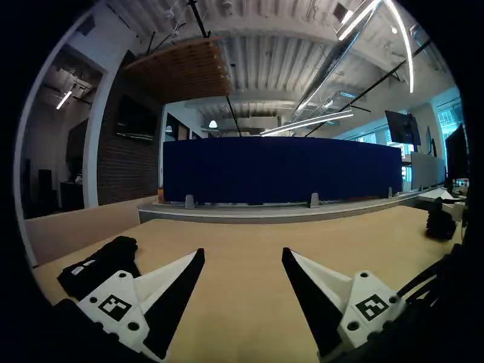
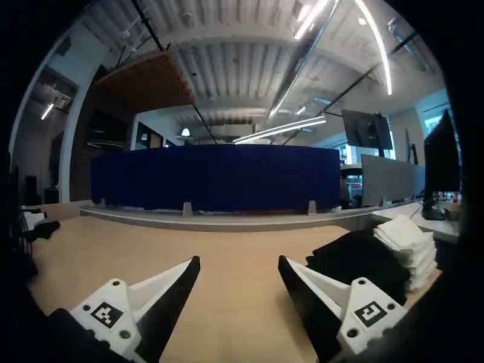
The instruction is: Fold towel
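In the right gripper view, a stack of folded black towels (image 2: 357, 257) lies on the wooden table (image 2: 236, 260) at the right, just beyond the right finger. A pile of folded white towels (image 2: 408, 242) leans against its far side. My right gripper (image 2: 239, 269) hovers low over the bare tabletop, open, with nothing between its fingers. In the left gripper view, my left gripper (image 1: 242, 263) is also open over bare wood (image 1: 254, 242). A black bundle with white tags (image 1: 100, 263) lies beside its left finger.
A blue divider panel (image 1: 278, 169) closes off the far edge of the table. A dark object (image 1: 440, 221) sits at the right edge in the left gripper view. Monitors (image 2: 441, 163) stand on the neighbouring desk. A small dark item (image 2: 42, 230) lies far left.
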